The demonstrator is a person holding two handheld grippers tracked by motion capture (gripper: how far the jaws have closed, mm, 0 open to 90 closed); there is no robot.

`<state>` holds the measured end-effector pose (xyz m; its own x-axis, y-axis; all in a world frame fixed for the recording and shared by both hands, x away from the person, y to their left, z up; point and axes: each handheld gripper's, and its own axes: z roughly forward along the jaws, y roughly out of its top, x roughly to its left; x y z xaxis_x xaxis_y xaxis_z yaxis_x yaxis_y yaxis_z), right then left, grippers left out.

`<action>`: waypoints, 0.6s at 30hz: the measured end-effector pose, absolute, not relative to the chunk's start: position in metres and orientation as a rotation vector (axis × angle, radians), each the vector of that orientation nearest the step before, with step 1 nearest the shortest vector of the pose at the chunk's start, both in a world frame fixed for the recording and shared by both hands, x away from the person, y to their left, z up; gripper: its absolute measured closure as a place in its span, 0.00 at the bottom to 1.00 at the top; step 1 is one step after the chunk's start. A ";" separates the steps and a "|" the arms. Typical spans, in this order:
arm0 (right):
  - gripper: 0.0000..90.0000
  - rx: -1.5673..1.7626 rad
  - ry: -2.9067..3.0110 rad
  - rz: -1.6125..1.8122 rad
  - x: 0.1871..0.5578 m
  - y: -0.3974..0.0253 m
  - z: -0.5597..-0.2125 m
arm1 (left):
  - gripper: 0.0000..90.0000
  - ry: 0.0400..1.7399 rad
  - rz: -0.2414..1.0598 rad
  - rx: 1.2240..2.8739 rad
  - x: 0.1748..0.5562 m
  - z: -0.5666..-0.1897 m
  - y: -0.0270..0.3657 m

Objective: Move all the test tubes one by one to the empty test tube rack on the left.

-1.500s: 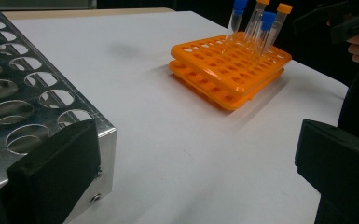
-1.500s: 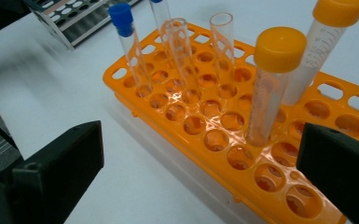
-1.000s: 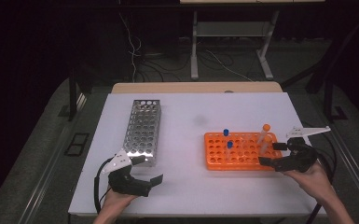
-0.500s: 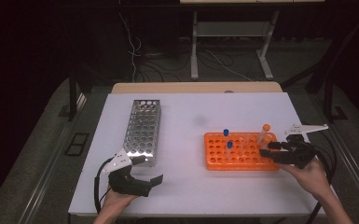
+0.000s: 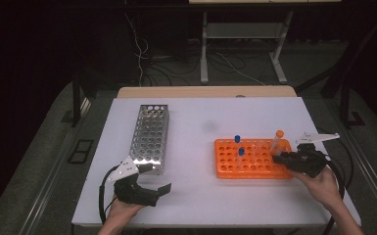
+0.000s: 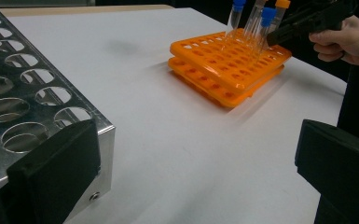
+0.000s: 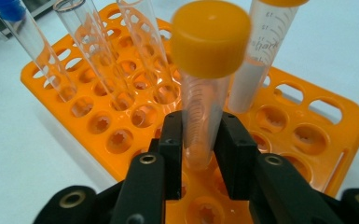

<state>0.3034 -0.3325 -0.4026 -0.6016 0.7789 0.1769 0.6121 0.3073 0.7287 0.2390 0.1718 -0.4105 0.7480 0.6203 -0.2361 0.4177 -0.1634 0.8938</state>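
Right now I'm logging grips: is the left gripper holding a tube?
No: in the left gripper view, the left gripper stands open beside the metal rack, nothing between its fingers.

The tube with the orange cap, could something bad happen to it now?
Maybe. The right gripper pinches the orange-capped tube low down, so its heavy top could tip or slip. Other tubes stand very close in the orange rack, and a tilted pull might knock them. If the tube drags in its hole, the light rack could lift or slide on the table.
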 end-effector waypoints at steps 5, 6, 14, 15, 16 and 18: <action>0.82 1.268 2.365 1.168 0.303 -0.333 -0.402 | 0.00 0.813 0.217 1.793 0.239 -0.411 0.172; 0.82 1.265 2.367 1.168 0.303 -0.333 -0.402 | 0.00 0.813 0.217 1.793 0.239 -0.411 0.172; 0.82 1.248 2.356 1.162 0.301 -0.333 -0.395 | 0.00 0.811 0.206 1.801 0.239 -0.410 0.171; 0.82 1.243 2.351 1.159 0.300 -0.332 -0.393 | 0.00 0.811 0.206 1.801 0.239 -0.410 0.170; 0.82 1.237 2.346 1.159 0.300 -0.332 -0.390 | 0.00 0.811 0.206 1.801 0.239 -0.410 0.170; 0.82 1.225 2.341 1.150 0.299 -0.331 -0.385 | 0.00 0.812 0.202 1.799 0.239 -0.408 0.170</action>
